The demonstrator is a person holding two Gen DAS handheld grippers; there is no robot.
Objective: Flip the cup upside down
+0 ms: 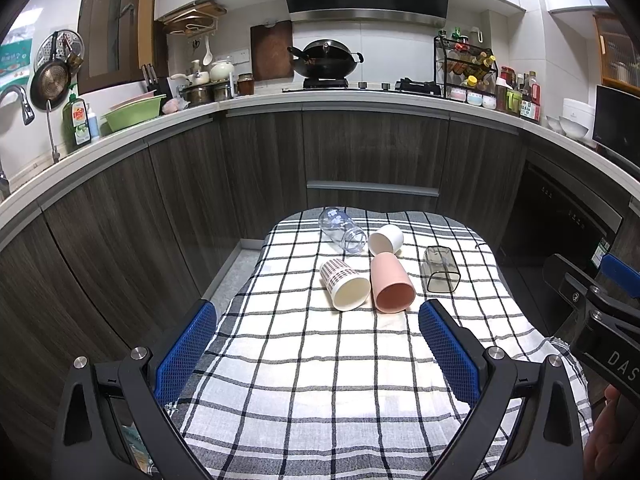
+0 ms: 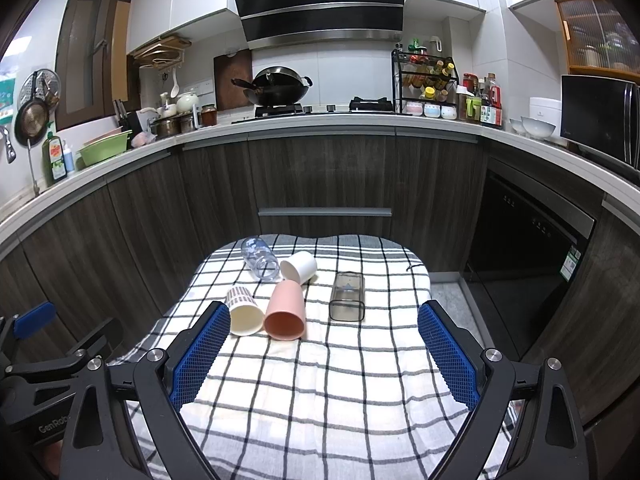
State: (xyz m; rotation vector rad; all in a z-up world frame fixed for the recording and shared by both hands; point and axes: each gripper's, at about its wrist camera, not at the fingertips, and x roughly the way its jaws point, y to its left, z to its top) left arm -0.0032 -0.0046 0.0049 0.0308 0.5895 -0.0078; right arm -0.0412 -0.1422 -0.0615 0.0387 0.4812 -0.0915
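Observation:
Several cups lie on their sides on a checked cloth (image 1: pixel 304 360) (image 2: pixel 340 380): a pink cup (image 1: pixel 390 288) (image 2: pixel 285 312), a cream cup with a red dotted pattern (image 1: pixel 343 285) (image 2: pixel 243 311), a white cup (image 1: pixel 386 239) (image 2: pixel 299 266), a clear glass with blue print (image 1: pixel 342 230) (image 2: pixel 260 258) and a smoky square tumbler (image 1: pixel 441 270) (image 2: pixel 347 296). My left gripper (image 1: pixel 318 344) is open and empty, short of the cups. My right gripper (image 2: pixel 324 356) is open and empty, its left pad (image 2: pixel 200 356) close to the patterned cup.
The cloth covers a small table in front of dark cabinet doors (image 1: pixel 360 152). A counter (image 1: pixel 360 96) behind carries a wok (image 1: pixel 324 60), a spice rack (image 1: pixel 466 64), bottles and a green basin (image 1: pixel 132 112). A dishwasher (image 2: pixel 528 240) stands at the right.

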